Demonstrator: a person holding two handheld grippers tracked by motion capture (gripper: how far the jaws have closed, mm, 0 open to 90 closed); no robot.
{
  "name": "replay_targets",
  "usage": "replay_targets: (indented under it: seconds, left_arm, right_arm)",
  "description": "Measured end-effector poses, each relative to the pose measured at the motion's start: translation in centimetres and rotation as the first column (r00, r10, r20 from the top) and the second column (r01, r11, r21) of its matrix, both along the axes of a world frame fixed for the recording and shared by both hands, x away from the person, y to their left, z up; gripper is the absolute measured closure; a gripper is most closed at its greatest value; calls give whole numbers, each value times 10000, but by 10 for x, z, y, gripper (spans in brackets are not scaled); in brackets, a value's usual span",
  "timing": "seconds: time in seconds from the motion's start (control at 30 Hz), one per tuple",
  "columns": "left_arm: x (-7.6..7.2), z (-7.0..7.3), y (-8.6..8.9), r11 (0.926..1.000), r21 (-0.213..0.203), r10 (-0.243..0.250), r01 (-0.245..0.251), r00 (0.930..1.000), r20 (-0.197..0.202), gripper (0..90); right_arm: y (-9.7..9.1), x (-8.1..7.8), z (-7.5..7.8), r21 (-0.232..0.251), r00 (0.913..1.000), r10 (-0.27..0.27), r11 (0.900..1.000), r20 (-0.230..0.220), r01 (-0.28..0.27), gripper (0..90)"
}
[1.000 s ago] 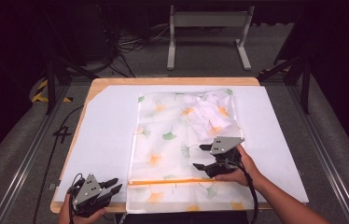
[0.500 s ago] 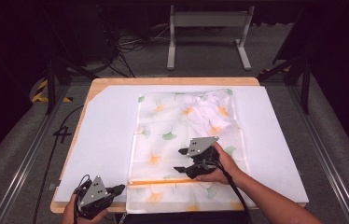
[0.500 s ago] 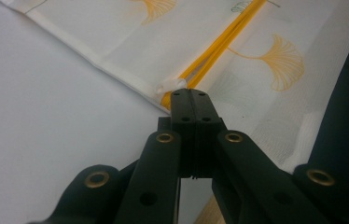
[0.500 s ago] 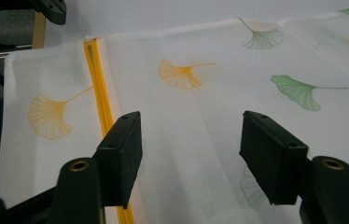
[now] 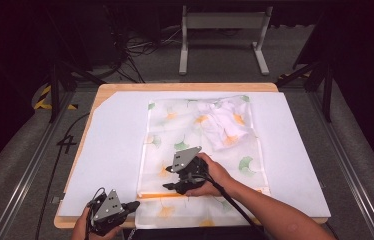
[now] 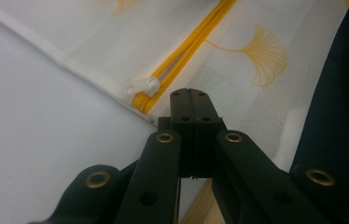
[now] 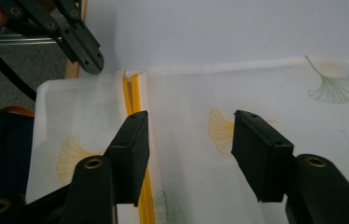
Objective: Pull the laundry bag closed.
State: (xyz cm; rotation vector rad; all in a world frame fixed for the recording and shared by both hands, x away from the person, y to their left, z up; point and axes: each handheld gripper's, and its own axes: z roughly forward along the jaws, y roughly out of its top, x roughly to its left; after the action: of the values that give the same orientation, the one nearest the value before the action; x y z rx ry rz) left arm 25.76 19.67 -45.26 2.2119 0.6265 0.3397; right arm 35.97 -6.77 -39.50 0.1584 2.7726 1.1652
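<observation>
A sheer white mesh bag (image 5: pixel 202 150) printed with green and orange leaves lies flat on a white sheet (image 5: pixel 110 145) in the middle of the high view, on a wooden bench (image 5: pixel 185 87), its near end hanging over the sheet's lower edge. Inside it, toward the upper right of the bag, sits a crumpled white garment (image 5: pixel 227 122). An orange zipper (image 5: pixel 151 195) runs across the bag near its lower end, with its white pull (image 6: pixel 142 86) at the bag's left edge, seen in the upper middle of the left gripper view. The left claw (image 5: pixel 130 205) sits at the lower left of the high view, just beside the bag's near left corner; its jaws are pressed together with the bag's edge at their tips, and whether they pinch cloth cannot be told, though in its own view the tips (image 6: pixel 192 100) rest just below the zipper's end. The right claw (image 5: pixel 171 186) is held by a hand (image 5: pixel 210 175) in the lower centre of the high view, over the bag just above the zipper line. Its jaws are spread and have just been closing; in the right gripper view (image 7: pixel 189 140) only flat mesh lies beneath the gap, the zipper runs by the left jaw, and nothing is gripped.
</observation>
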Motion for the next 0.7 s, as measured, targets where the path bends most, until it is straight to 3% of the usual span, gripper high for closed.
replay_targets:
  seconds: [0.43,0.7]
  left_arm:
    - [4,-5,-4,9995,266,-178,188,9991,-384,900]
    - [4,-4,-6,9984,464,-295,311,9990,-343,900]
  right_arm:
    - [54,2,-10,-426,9925,957,9942,-754,-991,545]
    - [81,7,-24,-470,9857,818,9949,-1477,-896,569]
